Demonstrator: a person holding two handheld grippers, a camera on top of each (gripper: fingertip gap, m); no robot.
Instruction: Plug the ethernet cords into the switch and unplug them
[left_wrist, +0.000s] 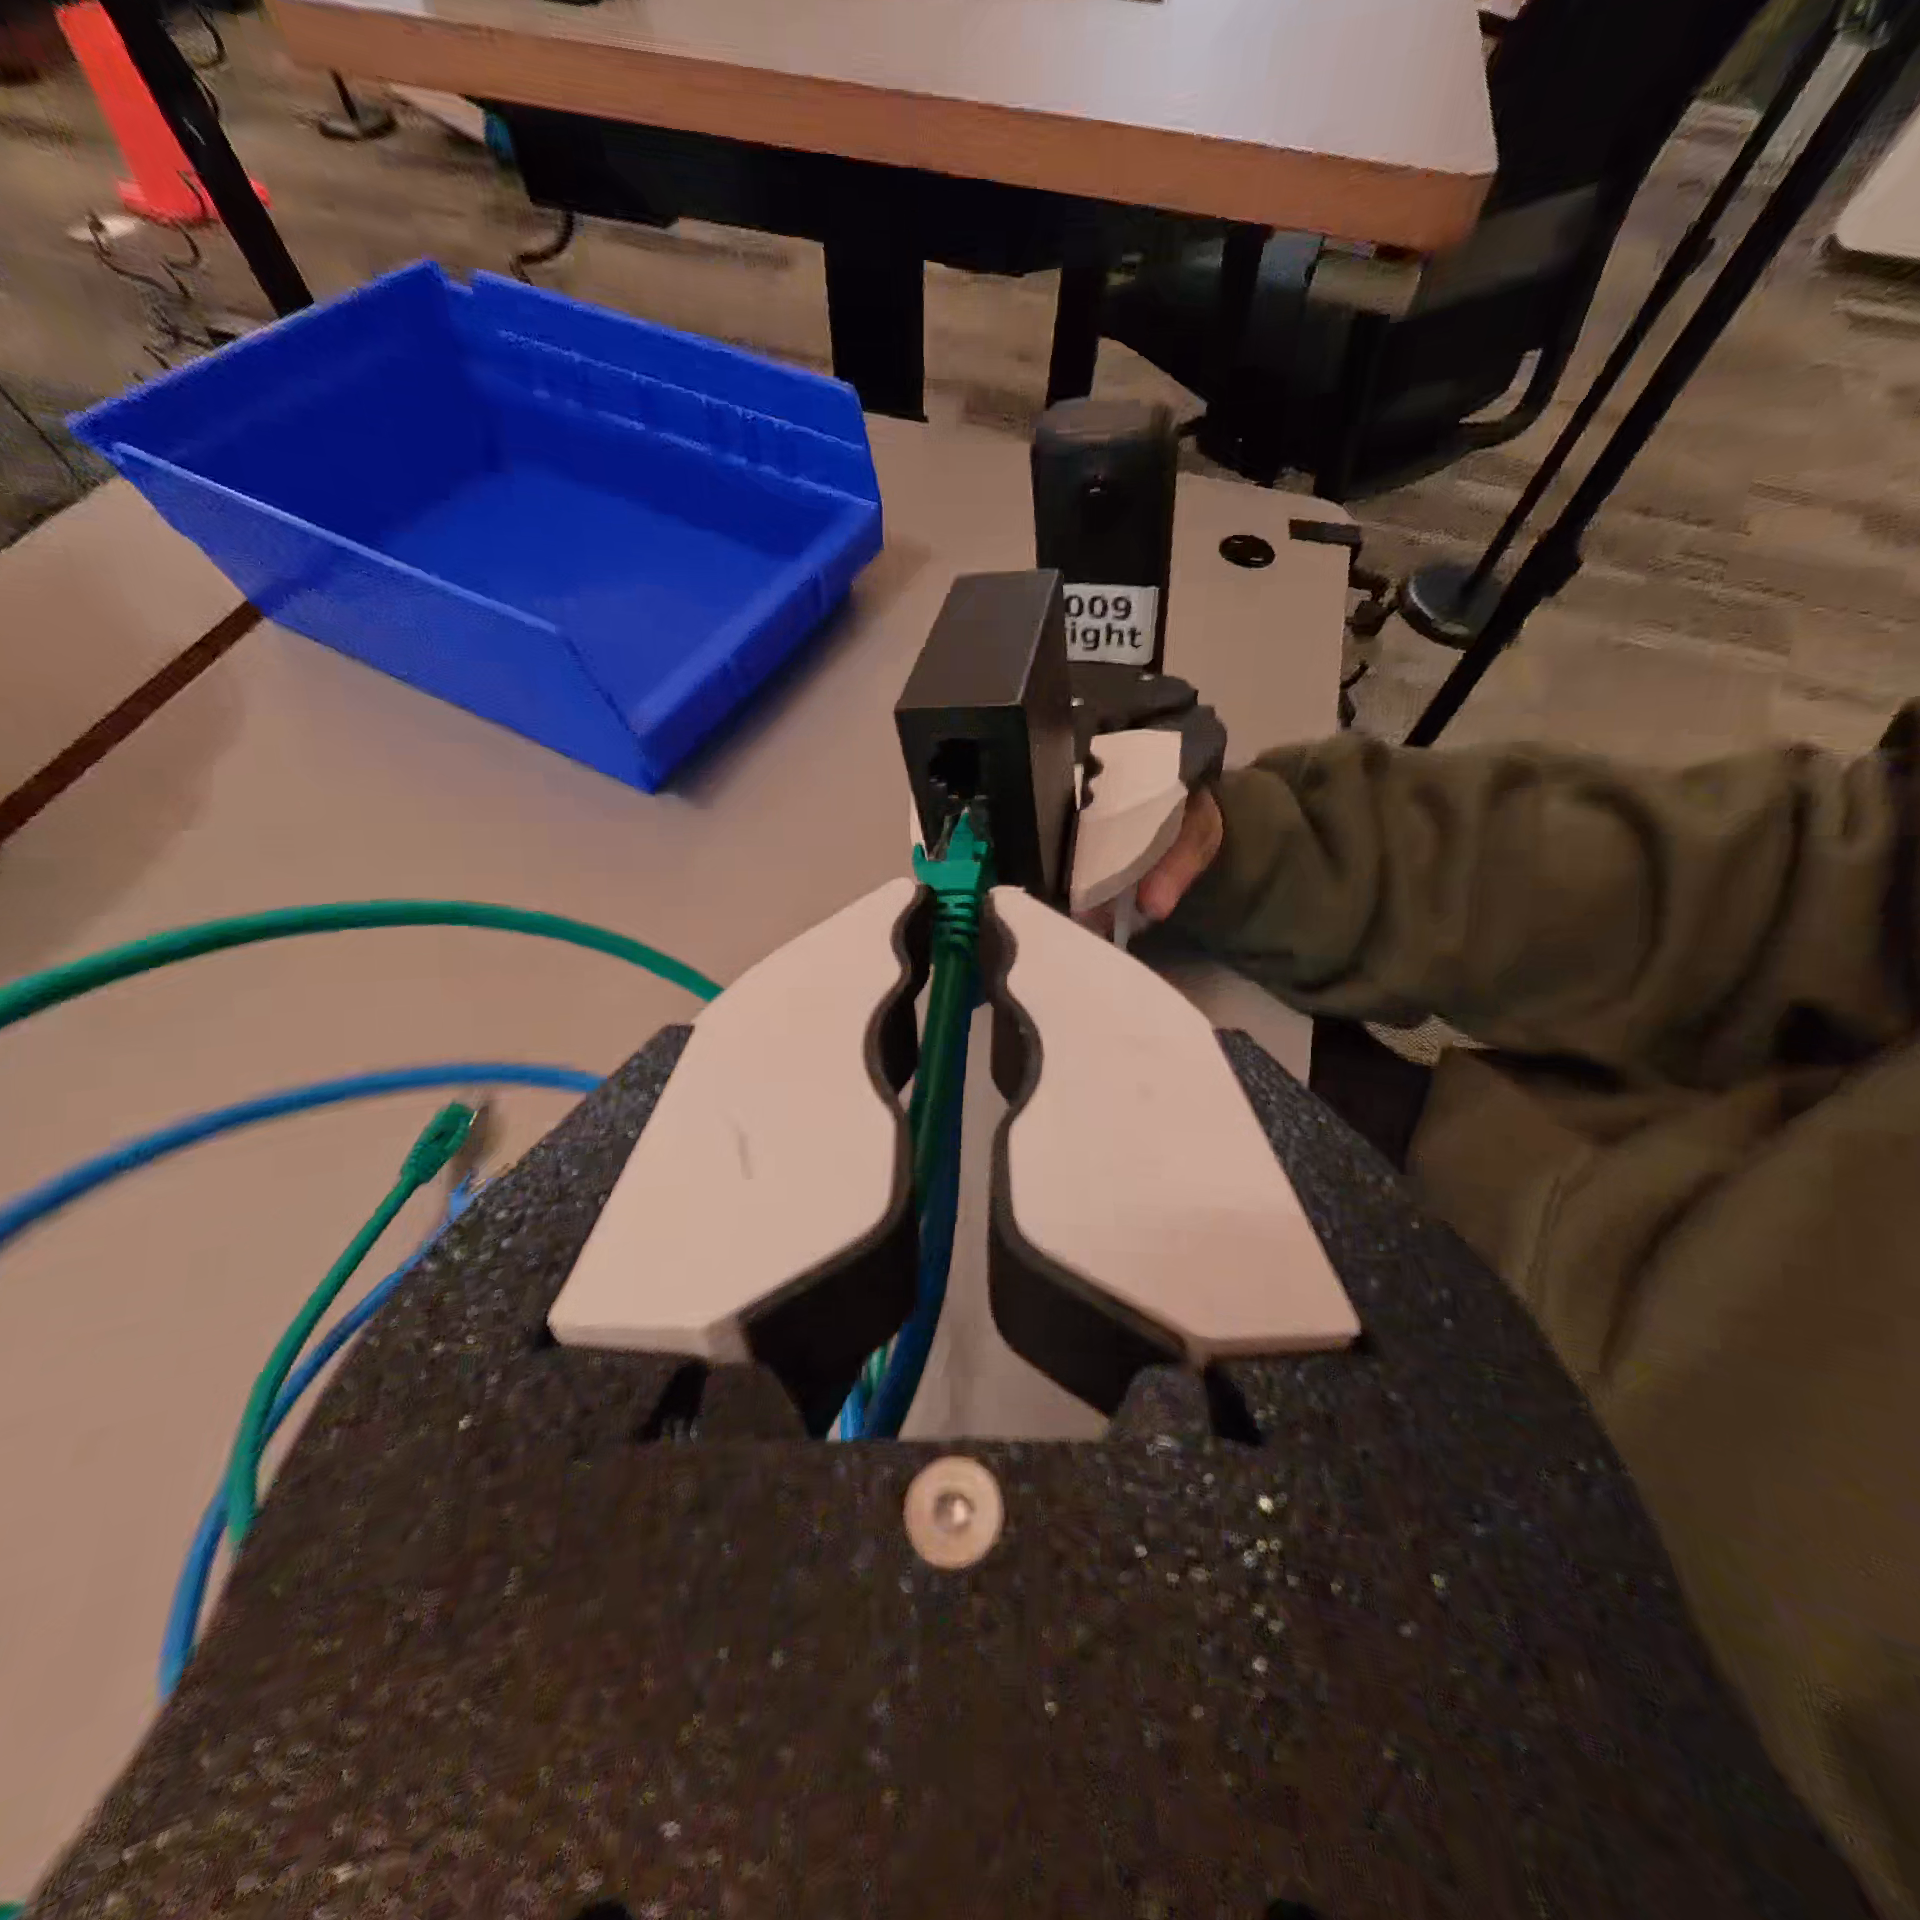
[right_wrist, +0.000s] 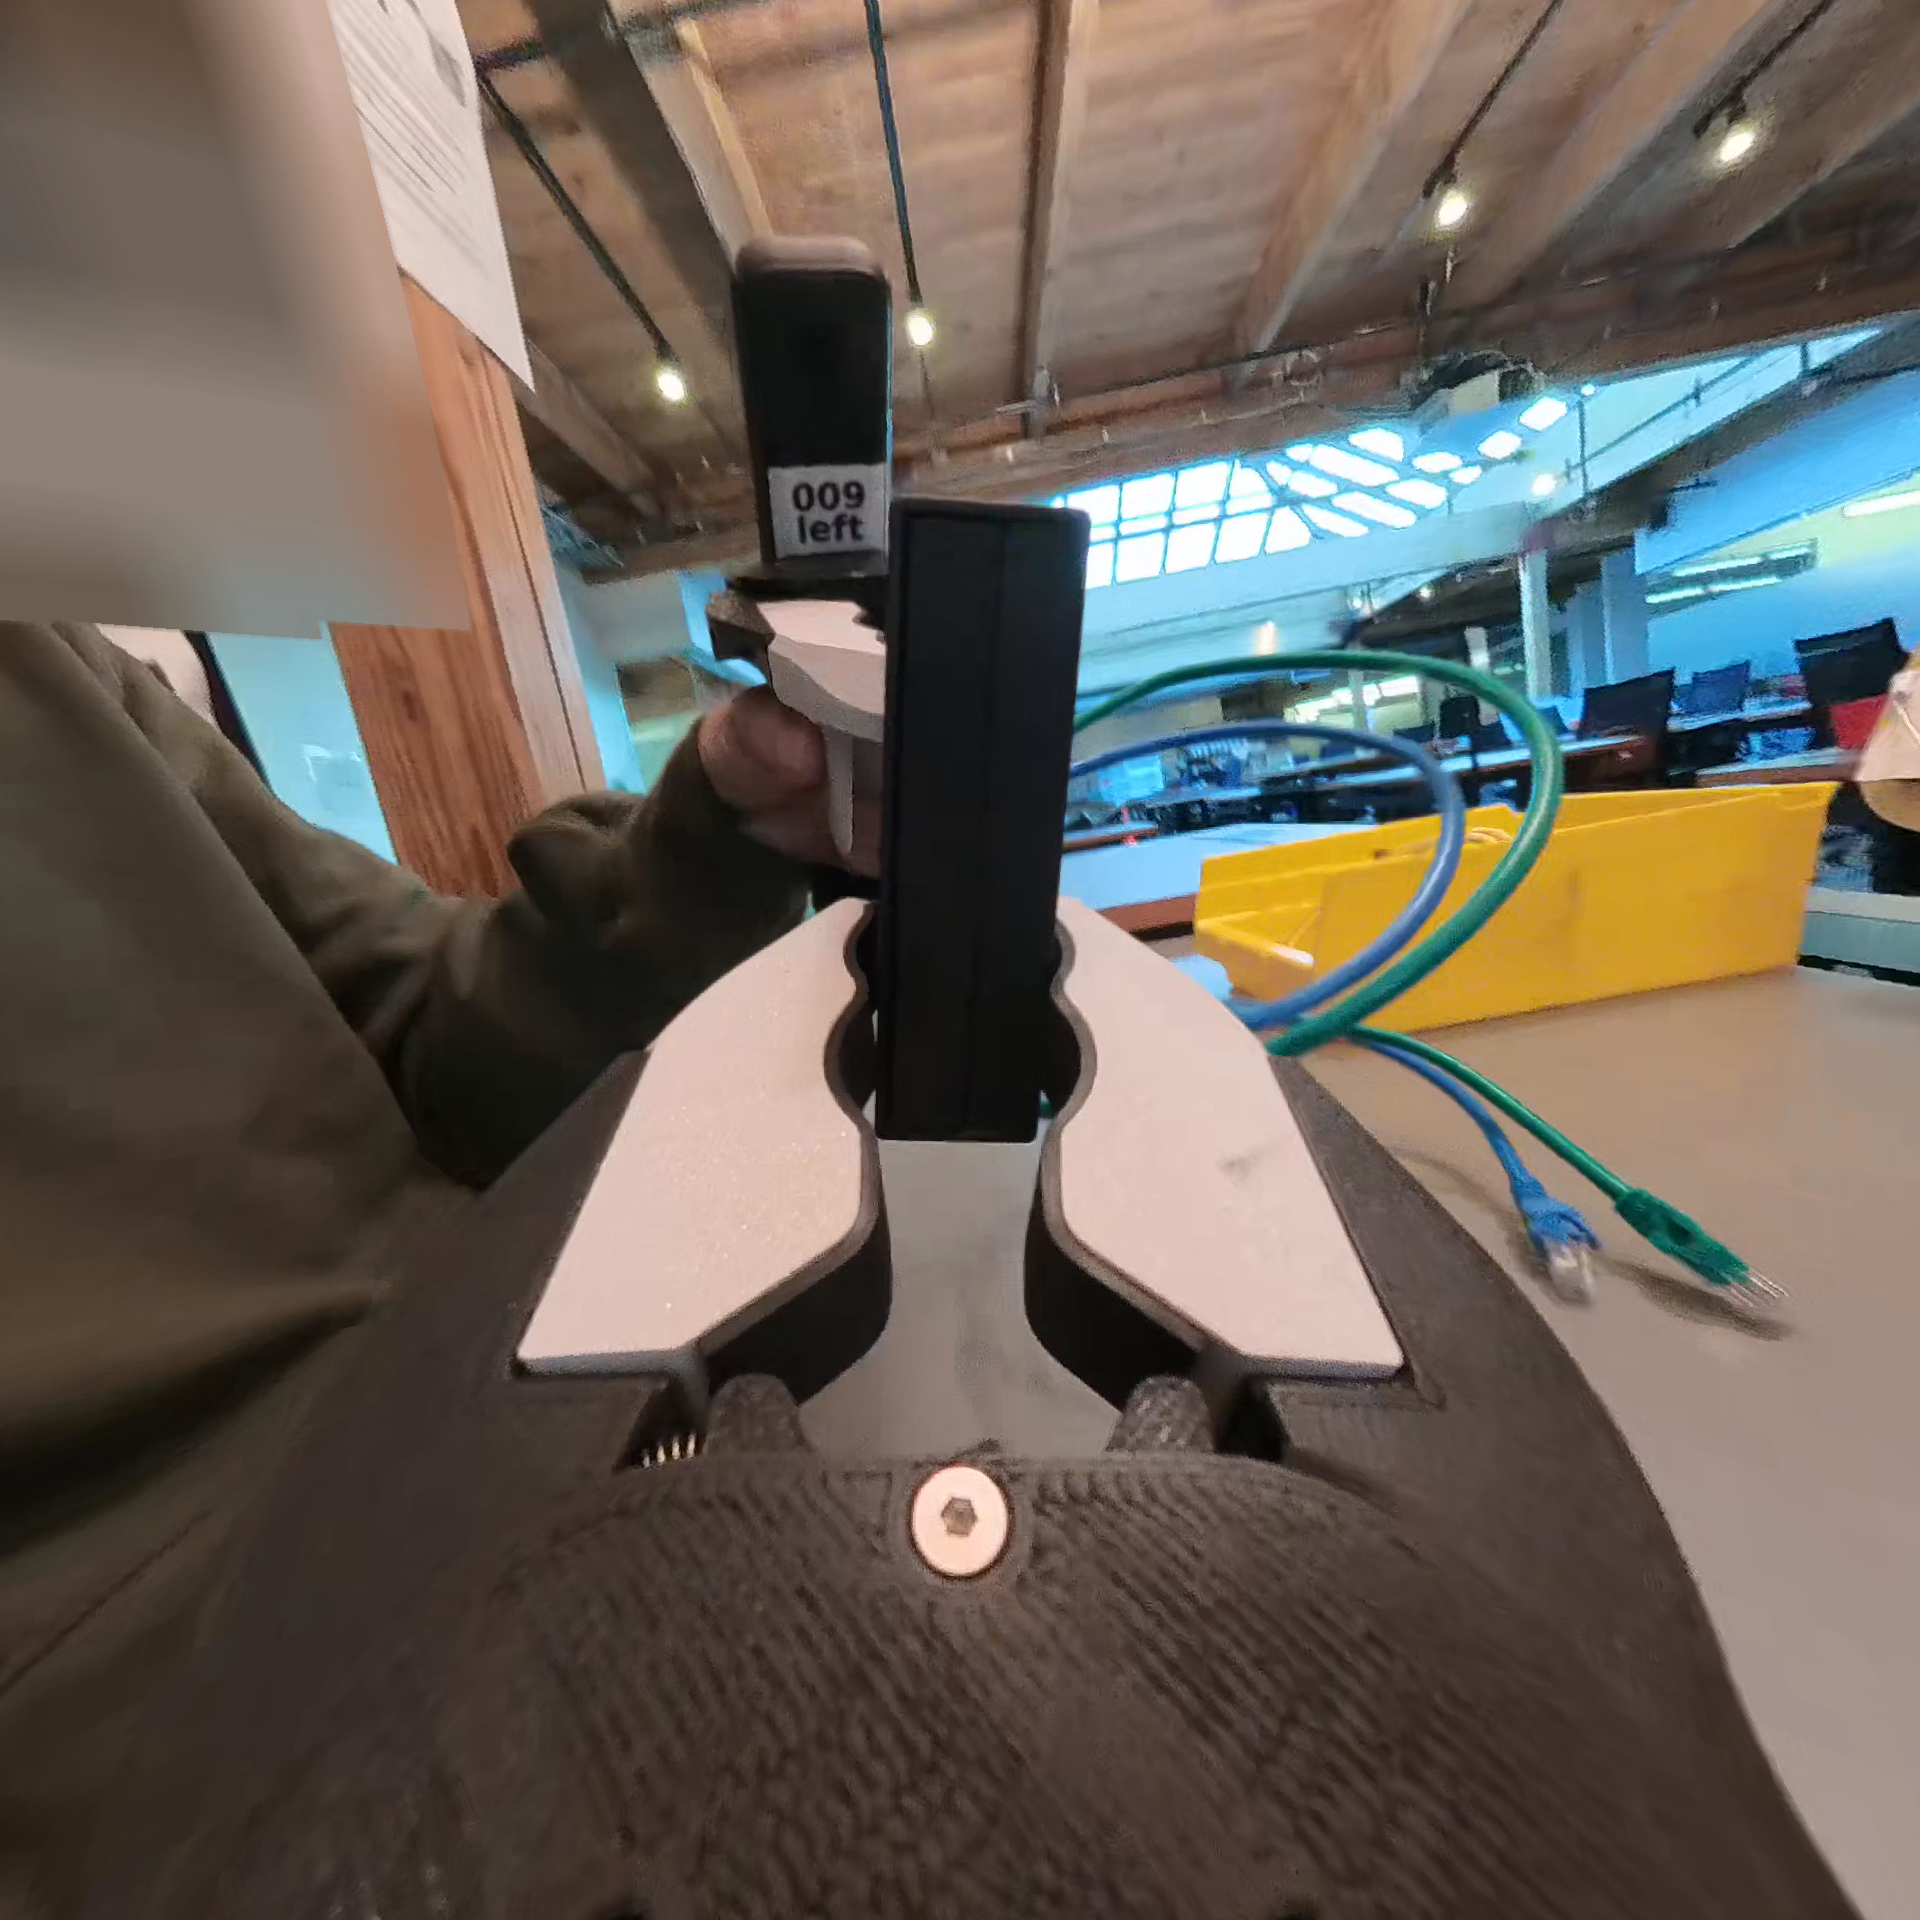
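My left gripper is shut on the green ethernet cord just behind its plug. The plug's tip is at the mouth of the lower port of the black switch; I cannot tell how deep it sits. My right gripper is shut on the switch and holds it upright above the table. A blue cord lies on the table beside the green one. The cords' loose ends, a blue plug and a green plug, rest on the table at the right in the right wrist view.
A blue bin stands on the grey table at the back left. A yellow bin stands behind the cords in the right wrist view. A person's olive sleeve reaches in from the right. Another table and an orange cone stand beyond.
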